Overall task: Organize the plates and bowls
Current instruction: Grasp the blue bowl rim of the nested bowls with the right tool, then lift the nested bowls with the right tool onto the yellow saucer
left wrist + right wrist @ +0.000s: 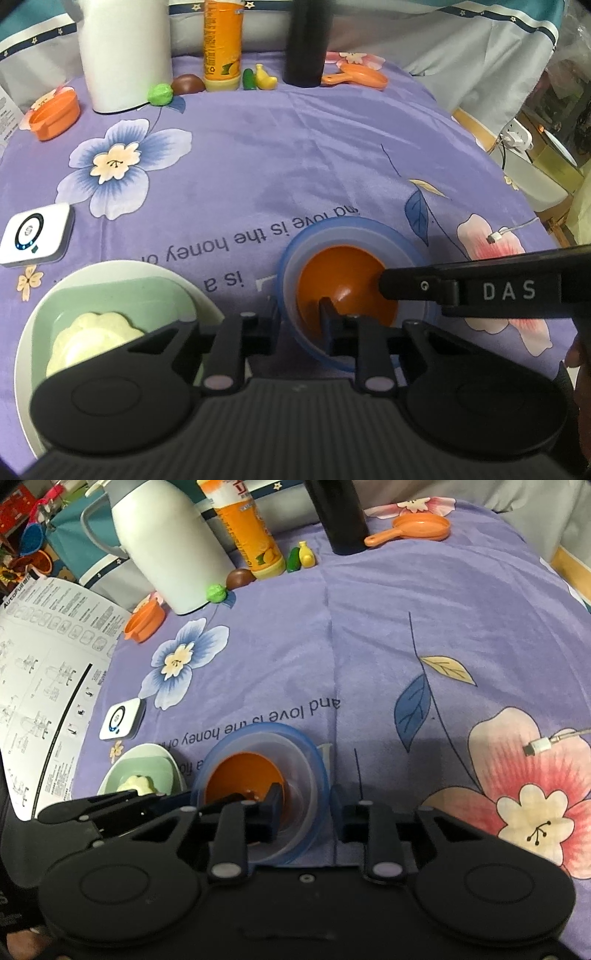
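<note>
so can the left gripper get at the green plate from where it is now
Probably yes. The left gripper straddles the blue bowl's near rim, open, and the green plate sits just to its left on the cloth with nothing between; it would need to lift off the rim first.

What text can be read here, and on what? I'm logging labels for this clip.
"DAS": right gripper.
"and love is the honey o…", upside down, partly covered: tablecloth.
"AutoFull": paper sheet; its remaining print is too small.
Orange bottle: label blurred, unreadable.
White device: a logo, illegible.
</note>
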Demonstrator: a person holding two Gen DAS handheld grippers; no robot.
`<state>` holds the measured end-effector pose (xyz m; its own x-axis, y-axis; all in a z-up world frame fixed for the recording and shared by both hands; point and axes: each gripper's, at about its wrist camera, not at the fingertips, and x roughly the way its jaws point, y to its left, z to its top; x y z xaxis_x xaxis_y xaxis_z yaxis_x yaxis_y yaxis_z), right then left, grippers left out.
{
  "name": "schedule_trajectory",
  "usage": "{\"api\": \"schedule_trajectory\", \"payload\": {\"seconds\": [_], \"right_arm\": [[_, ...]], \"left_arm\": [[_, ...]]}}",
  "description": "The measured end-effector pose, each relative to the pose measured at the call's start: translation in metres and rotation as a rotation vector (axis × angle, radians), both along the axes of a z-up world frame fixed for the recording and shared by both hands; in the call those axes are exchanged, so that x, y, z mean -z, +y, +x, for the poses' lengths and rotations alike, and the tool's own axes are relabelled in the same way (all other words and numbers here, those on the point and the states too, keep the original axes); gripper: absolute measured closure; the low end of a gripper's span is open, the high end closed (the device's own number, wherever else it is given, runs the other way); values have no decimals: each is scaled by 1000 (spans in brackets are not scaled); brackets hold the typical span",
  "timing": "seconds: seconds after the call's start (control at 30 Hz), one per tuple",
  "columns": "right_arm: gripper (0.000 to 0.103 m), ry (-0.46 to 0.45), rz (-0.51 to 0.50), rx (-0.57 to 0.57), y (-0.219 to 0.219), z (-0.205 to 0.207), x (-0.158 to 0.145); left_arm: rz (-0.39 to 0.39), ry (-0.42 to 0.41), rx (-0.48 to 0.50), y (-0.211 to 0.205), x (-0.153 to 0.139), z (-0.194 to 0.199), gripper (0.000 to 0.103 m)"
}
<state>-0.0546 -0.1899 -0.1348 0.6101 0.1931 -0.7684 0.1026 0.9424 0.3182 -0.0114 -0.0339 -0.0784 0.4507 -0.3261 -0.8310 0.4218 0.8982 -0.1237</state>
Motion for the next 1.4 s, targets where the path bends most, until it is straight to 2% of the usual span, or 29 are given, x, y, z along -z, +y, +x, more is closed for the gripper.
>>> {"api": "schedule_trajectory", "payload": {"seconds": [0.5,0.87,1.1,1.4], "right_arm": [[75,-3,-25,-37,13,-1,-18],[75,-9,-26,-152,72,12,-45],[75,28,-18,-243,119,29,-46],[75,97,-30,-317,161,35,-32]], "left_arm": [[10,-19,-42,17,-29,-5,82],[24,-37,-135,81,-55,-3,82],[40,-27,-187,122,-52,-3,82],[68,17,-214,153,-37,-5,82]]}}
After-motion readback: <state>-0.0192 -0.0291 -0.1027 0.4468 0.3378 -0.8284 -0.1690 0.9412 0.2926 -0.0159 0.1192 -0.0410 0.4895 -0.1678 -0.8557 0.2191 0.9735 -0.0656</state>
